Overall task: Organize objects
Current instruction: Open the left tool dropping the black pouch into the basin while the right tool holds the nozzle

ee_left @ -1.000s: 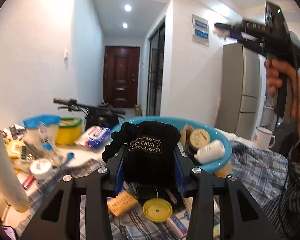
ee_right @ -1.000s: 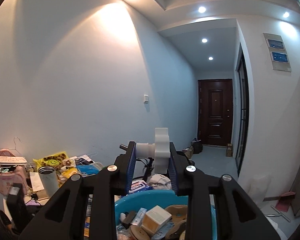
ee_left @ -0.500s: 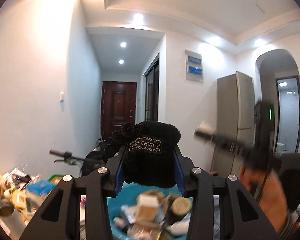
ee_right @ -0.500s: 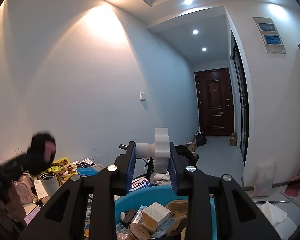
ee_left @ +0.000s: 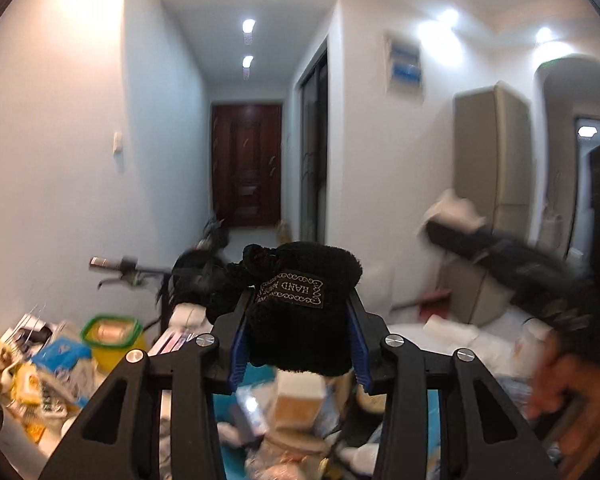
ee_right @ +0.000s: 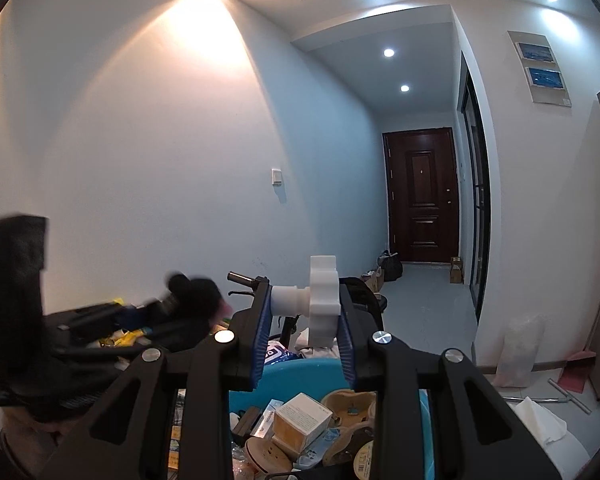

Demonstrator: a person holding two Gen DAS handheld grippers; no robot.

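A: What has moved?
B: I have lifted my left gripper point(ee_left: 298, 330), clamped on the black knit glove point(ee_left: 300, 320), above the blue basin point(ee_right: 320, 376).
A: The right?
B: My right gripper point(ee_right: 305, 330) holds the white plastic knob point(ee_right: 320, 300); both await sorting.

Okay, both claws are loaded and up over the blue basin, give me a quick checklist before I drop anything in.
1. Left claw grips the black knit item: ok, pinched between both pads.
2. Right claw grips the white plastic knob: ok, shut on it.
3. Blue basin below the right claw: ok, its rim sits just under the fingers.
4. Room in the basin: not ok, a small box and other items crowd it.
5. Claws apart from each other: cannot tell, the left one is blurred in the right view.
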